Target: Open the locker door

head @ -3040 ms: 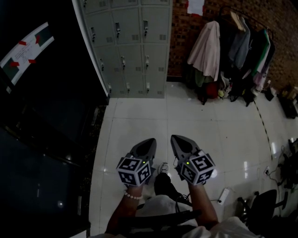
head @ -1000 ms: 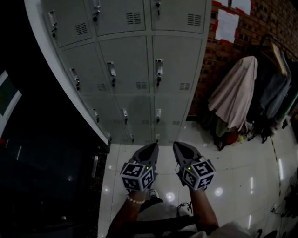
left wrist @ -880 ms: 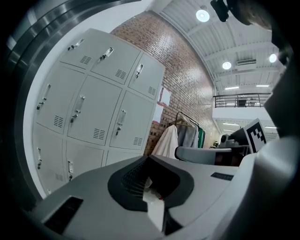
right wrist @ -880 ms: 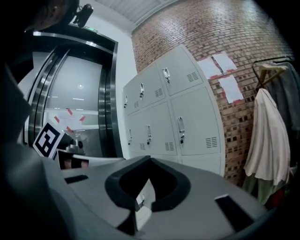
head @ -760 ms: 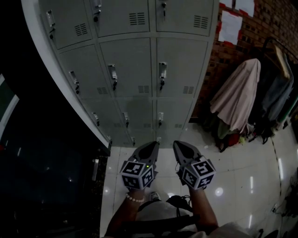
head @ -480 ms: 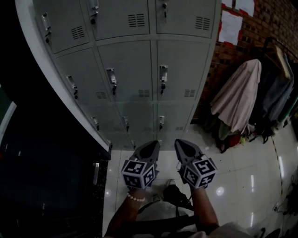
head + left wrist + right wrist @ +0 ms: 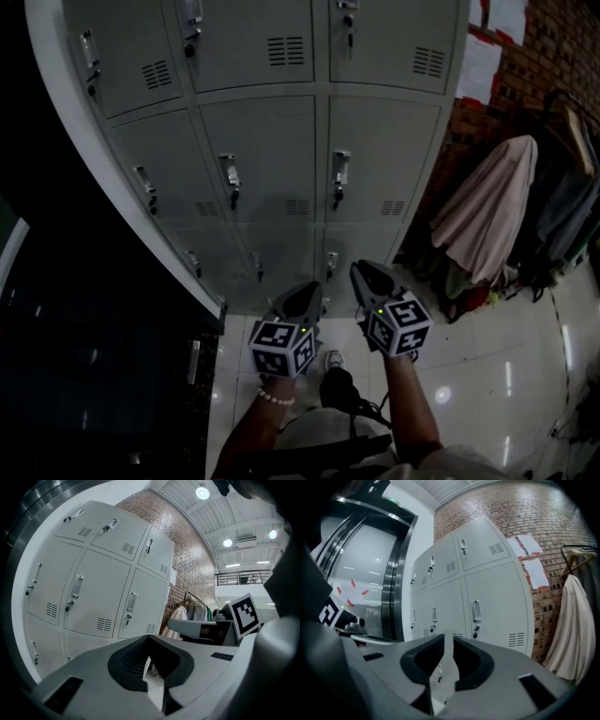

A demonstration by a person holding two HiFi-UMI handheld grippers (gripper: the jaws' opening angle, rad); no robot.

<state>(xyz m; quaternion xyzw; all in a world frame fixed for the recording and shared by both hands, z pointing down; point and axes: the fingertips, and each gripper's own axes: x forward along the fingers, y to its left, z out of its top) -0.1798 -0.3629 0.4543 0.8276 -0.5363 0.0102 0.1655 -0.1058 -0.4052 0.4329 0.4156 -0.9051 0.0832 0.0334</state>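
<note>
Two grippers were held side by side. The left gripper (image 7: 307, 289) had its jaws closed tip to tip on nothing, and the right gripper (image 7: 362, 269) had its jaws parted by a narrow slit, having just been opening, with nothing between them. The grey locker door (image 7: 382, 155), shut, with an upright handle (image 7: 340, 174), stood at twelve o'clock of the right gripper, apart from both. A beige coat (image 7: 487, 211) hung at two o'clock before a brick wall (image 7: 506, 84).

Shut grey lockers (image 7: 487, 602) ahead of the right gripper (image 7: 448, 637), jaws newly apart, nothing between
</note>
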